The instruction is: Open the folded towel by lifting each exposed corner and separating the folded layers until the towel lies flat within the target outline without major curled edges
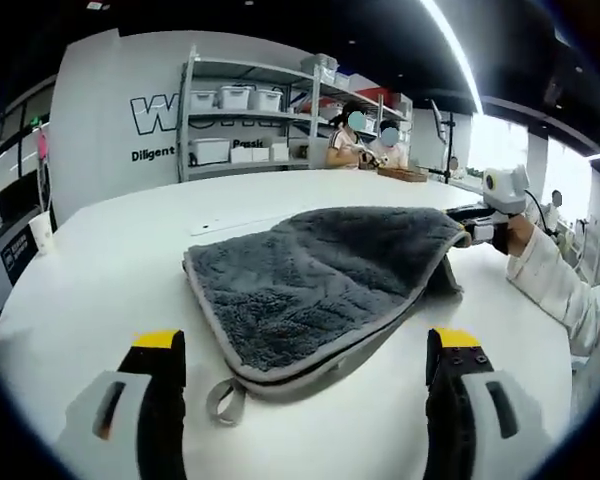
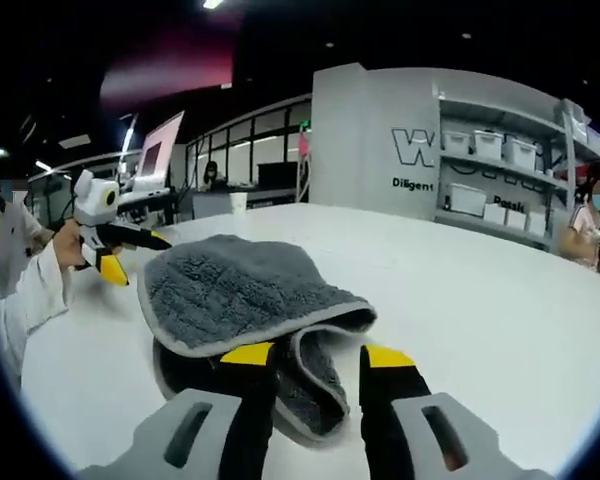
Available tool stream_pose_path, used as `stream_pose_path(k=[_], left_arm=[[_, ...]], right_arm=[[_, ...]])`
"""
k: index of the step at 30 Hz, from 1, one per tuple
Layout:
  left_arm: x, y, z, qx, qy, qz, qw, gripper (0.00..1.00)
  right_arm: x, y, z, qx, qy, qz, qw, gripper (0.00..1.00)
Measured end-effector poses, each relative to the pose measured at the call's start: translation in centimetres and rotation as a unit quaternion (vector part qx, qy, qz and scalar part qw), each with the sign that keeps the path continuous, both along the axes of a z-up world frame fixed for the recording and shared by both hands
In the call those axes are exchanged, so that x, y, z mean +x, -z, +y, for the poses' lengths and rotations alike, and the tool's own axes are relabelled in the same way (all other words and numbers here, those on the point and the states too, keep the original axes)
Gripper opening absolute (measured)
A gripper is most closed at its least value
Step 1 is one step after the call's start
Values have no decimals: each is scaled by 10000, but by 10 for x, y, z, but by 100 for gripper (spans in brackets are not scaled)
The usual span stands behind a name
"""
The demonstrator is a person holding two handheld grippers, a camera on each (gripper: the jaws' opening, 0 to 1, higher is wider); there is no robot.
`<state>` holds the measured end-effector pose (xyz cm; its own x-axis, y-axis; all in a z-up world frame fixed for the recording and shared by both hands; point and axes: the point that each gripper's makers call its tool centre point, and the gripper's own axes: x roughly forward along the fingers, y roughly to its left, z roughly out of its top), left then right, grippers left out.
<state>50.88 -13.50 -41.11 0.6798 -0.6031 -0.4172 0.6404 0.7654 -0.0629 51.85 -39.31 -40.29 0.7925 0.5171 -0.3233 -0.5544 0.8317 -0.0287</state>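
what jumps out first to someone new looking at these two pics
A fluffy grey towel, folded in layers with a hanging loop at its near corner, lies mid-way on a big white table. The right gripper hangs open over a curled corner, and the left gripper waits open at the looped edge.

A white tabletop (image 1: pixel 110 260) carries a folded grey towel (image 1: pixel 310 275), its hanging loop (image 1: pixel 223 400) flat on the surface.
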Motion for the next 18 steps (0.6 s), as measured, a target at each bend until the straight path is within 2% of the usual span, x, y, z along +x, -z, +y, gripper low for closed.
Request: stream_pose_path(k=[6,15,18], left_arm=[[0,2,1,50,-1,34,10000,98],[-2,4,0,136,36,53,9999,98],[-2,6,0,163,38,66,9998,98]], right_arm=[[0,-2,4,125,-106,-80,9998,0],[2,-6,3,232,-39,-152,9996,0],[3,-7,3,118,-38,-249,9996,0]])
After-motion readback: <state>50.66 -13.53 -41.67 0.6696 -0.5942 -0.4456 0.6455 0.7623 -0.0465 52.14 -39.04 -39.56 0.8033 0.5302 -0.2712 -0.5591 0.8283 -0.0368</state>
